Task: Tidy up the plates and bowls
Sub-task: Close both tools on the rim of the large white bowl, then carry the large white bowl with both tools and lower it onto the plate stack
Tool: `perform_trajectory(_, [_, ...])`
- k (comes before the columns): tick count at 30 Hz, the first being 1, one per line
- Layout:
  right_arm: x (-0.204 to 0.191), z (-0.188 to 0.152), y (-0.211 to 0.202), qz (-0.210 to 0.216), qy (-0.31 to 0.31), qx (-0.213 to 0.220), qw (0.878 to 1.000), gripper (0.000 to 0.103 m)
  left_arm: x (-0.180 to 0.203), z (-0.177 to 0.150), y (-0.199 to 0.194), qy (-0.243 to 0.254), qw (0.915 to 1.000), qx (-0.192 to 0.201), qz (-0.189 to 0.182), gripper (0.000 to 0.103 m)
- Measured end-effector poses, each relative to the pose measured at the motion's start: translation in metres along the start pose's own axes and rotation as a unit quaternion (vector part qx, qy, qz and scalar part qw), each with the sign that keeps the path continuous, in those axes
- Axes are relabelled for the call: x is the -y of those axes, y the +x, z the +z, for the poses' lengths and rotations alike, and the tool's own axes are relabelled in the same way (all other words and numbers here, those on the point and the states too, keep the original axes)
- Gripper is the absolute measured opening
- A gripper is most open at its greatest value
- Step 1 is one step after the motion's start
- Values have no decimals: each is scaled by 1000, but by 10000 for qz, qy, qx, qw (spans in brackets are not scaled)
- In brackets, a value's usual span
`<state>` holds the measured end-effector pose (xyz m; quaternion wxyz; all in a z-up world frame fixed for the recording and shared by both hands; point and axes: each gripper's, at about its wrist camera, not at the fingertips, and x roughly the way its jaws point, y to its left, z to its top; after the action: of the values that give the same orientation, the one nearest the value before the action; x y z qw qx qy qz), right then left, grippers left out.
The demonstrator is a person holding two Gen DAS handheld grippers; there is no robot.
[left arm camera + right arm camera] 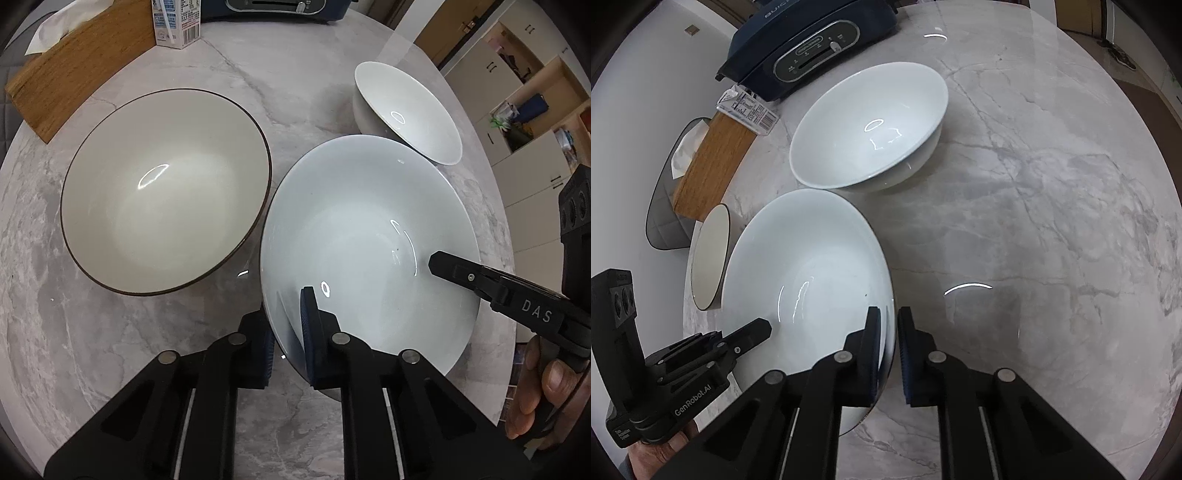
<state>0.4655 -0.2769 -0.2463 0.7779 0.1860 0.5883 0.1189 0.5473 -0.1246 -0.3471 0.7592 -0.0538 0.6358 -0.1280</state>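
Both grippers are straddling the pale blue bowl's (369, 236) rim: left gripper (288, 332) and right gripper (888, 350), fingers nearly clamping, likely for a balanced two-sided lift toward stacking.

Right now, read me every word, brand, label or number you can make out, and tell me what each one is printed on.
"DAS": on the right gripper, seen in the left wrist view.
"GenRobot.AI": on the left gripper, seen in the right wrist view.
"BUICK", cut off by the frame edge: on the dark blue appliance.
Carton: barcode and print too small to read.
Appliance control panel: markings too blurred to read.
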Motion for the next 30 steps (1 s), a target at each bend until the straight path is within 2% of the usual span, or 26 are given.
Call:
perform_trajectory(6, [8,2,0,386,43,-172,9991,14,-3,4,4,173,9992,-191,-295,12])
perform_trajectory(11, [21,4,2,907,276,-370,9948,18,-13,6,5,129,9977,-222,-629,12])
perform_trajectory(14, [25,3,2,1054,341,-423,9929,18,-17,9,6,122,9974,-239,-668,11])
perform_trajectory(24, [33,-12,1,1177,470,-499,9907,17,-30,0,-9,-143,9961,-103,-864,11])
perform_trajectory(30, [39,-21,-4,1226,540,-487,9898,17,-38,-6,-8,-271,9932,-255,-1105,11])
